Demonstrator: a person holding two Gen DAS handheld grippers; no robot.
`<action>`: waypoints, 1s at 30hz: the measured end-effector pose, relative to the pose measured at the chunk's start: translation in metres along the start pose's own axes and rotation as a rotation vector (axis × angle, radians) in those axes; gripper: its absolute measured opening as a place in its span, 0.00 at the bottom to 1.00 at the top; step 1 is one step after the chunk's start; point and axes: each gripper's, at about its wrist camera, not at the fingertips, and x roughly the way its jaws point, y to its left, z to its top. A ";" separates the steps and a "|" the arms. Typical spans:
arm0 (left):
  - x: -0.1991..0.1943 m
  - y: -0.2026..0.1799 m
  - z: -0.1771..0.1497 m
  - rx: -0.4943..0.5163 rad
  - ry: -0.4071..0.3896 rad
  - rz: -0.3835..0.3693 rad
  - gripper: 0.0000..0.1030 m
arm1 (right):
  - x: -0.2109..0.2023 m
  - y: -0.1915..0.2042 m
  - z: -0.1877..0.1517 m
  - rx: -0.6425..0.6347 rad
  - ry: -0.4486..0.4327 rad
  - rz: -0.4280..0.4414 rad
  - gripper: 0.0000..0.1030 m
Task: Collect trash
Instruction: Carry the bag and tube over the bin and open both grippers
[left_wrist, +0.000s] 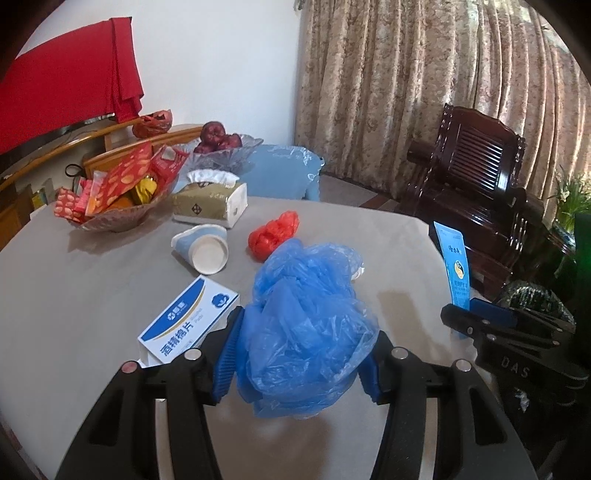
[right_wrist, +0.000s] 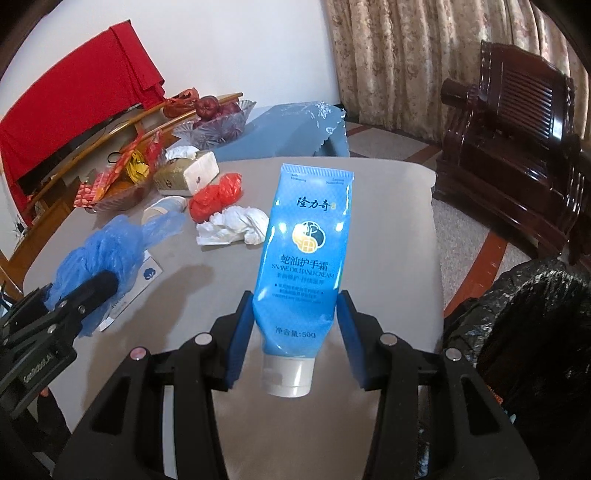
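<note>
My left gripper is shut on a crumpled blue plastic bag, held above the grey table; the same blue bag shows at the left of the right wrist view. My right gripper is shut on a blue hand cream tube, cap toward the camera; that tube stands up at the right of the left wrist view. On the table lie a red plastic bag, a tipped paper cup, a crumpled white tissue and a blue-and-white box.
A tissue pack, a bowl of red packets and a glass fruit bowl stand at the table's far side. A bin lined with a black bag sits off the table's right edge. A dark wooden chair stands beyond.
</note>
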 end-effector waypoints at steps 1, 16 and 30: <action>-0.002 -0.003 0.002 0.003 -0.006 -0.005 0.53 | -0.005 -0.002 0.000 0.003 -0.006 0.001 0.42; -0.024 -0.072 0.014 0.074 -0.070 -0.123 0.53 | -0.090 -0.056 -0.001 0.065 -0.090 -0.047 0.42; -0.025 -0.182 0.004 0.206 -0.050 -0.306 0.53 | -0.148 -0.156 -0.055 0.213 -0.106 -0.203 0.14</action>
